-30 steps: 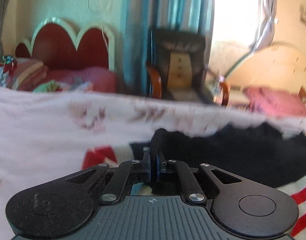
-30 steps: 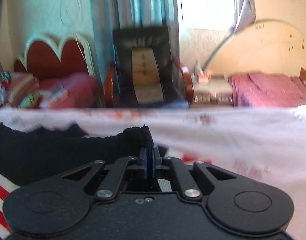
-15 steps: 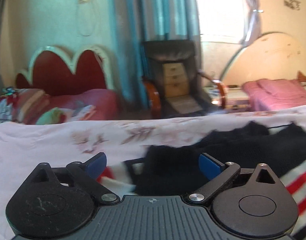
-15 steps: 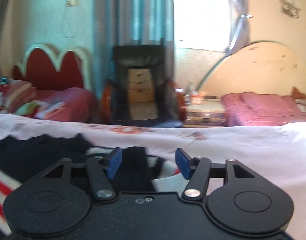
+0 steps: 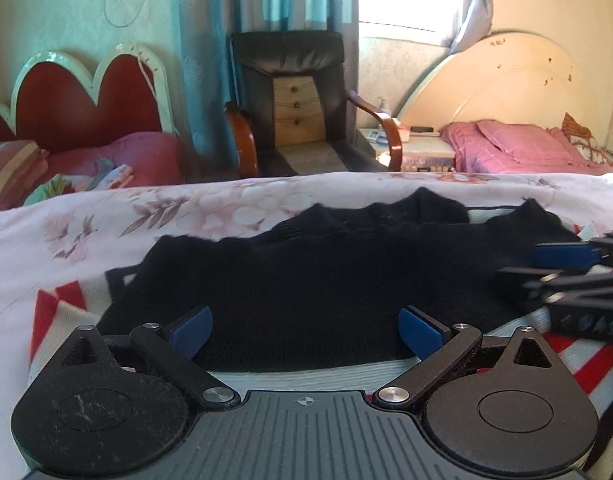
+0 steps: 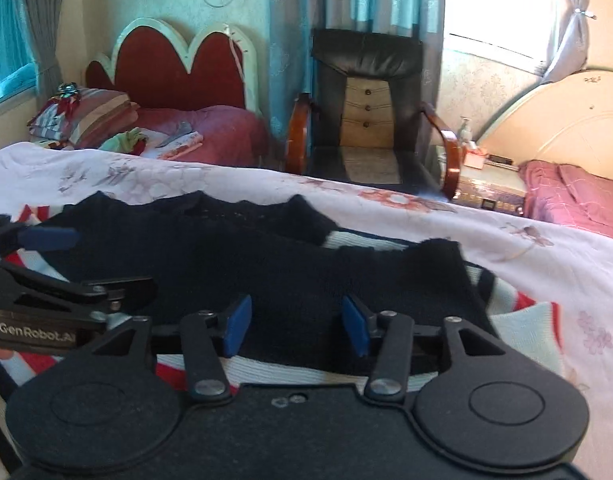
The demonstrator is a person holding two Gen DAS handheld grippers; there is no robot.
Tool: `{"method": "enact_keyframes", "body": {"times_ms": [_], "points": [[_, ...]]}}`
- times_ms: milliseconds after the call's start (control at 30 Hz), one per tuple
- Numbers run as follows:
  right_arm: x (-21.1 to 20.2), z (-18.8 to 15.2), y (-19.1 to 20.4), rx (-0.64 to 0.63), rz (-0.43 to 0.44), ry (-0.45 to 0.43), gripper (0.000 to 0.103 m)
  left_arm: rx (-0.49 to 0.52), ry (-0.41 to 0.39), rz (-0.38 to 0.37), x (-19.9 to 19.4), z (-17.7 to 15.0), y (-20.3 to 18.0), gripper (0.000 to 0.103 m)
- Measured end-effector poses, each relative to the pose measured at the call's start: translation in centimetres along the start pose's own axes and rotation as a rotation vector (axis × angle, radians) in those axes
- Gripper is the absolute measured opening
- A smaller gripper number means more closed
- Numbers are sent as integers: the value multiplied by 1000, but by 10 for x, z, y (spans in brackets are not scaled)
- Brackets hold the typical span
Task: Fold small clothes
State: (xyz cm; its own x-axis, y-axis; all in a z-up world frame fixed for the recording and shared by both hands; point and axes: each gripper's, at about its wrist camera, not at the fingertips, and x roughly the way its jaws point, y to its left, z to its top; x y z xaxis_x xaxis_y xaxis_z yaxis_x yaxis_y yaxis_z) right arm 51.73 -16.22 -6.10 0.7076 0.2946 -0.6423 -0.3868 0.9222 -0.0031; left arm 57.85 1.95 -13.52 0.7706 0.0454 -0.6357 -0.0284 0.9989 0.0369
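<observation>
The left gripper (image 5: 305, 330) has its two blue-padded fingers (image 5: 190, 330) spread wide with nothing between them, low over the near edge of a black knit layer. The right gripper (image 6: 296, 328) is likewise parted and empty, its two blue pads (image 6: 237, 326) standing apart over the same dark cloth. Each gripper body is matte black plastic with round pivot discs and silver screws; white lettering on the left one, seen from the right wrist view, reads "GenRobot.AI".

The garment, a small sweater (image 5: 326, 280), lies on the bed between and ahead of both grippers. It is one fuzzy black knit panel folded over a ribbed part striped white, red and navy, with a scalloped far edge.

Under it spreads a smooth white bedsheet (image 5: 186, 208) printed with pale pink flowers. Beyond stand one black leather armchair (image 5: 294, 96) with curved wooden arms and two headboards, one red and scalloped, one cream and arched.
</observation>
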Motion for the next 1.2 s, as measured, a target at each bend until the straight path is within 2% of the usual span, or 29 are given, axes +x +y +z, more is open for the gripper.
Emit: {"method": "enact_keyframes", "body": {"times_ms": [67, 100, 200, 267, 300, 367, 467, 533, 633, 700, 767, 833, 900, 933, 1000, 1067, 1133, 1200], "points": [[-4, -3, -13, 14, -85, -6, 51, -15, -7, 44, -4, -5, 15, 99], [-6, -4, -24, 30, -157, 0, 51, -20, -16, 73, -7, -9, 25, 99], [-11, -11, -61, 104, -215, 19, 54, -57, -21, 94, -10, -20, 52, 99], [-13, -14, -74, 143, -182, 22, 55, -85, -8, 140, -12, -19, 56, 99], [-16, -13, -73, 150, -185, 23, 55, -122, -4, 122, -16, -17, 59, 99], [-29, -12, -64, 149, -202, -10, 48, -151, -48, 88, -34, -17, 54, 99], [-53, -17, -42, 155, -88, -64, 47, -83, -80, 46, -56, -25, 28, 99], [-57, -25, -15, 99, -11, -45, 46, -44, -72, 11, -62, -32, 9, 99], [-60, -35, 19, 36, 47, -25, 46, 21, -42, -13, -63, -46, -14, 99], [-60, -39, 35, -3, 43, -11, 47, 59, -29, 5, -65, -51, -21, 99], [-62, -45, 40, -43, 4, 14, 48, 28, -18, 2, -69, -55, -9, 99], [-66, -51, 33, -48, -34, 24, 48, 1, -10, 40, -76, -59, 8, 99], [-73, -57, 17, -17, -113, 33, 50, -14, -8, 80, -81, -66, 30, 99], [-75, -60, 6, 10, -134, 41, 50, -43, 2, 72, -81, -68, 41, 100], [-80, -66, -12, 65, -106, 45, 51, -66, 8, 64, -83, -69, 47, 100], [-81, -67, -10, 58, -116, 48, 51, -53, 15, 88, -86, -66, 38, 100], [-88, -63, -1, 72, -127, 36, 47, -54, 1, 52, -97, -67, 26, 100], [-98, -63, 8, 91, -88, 10, 47, -37, -14, 23, -103, -70, 12, 100]]}}
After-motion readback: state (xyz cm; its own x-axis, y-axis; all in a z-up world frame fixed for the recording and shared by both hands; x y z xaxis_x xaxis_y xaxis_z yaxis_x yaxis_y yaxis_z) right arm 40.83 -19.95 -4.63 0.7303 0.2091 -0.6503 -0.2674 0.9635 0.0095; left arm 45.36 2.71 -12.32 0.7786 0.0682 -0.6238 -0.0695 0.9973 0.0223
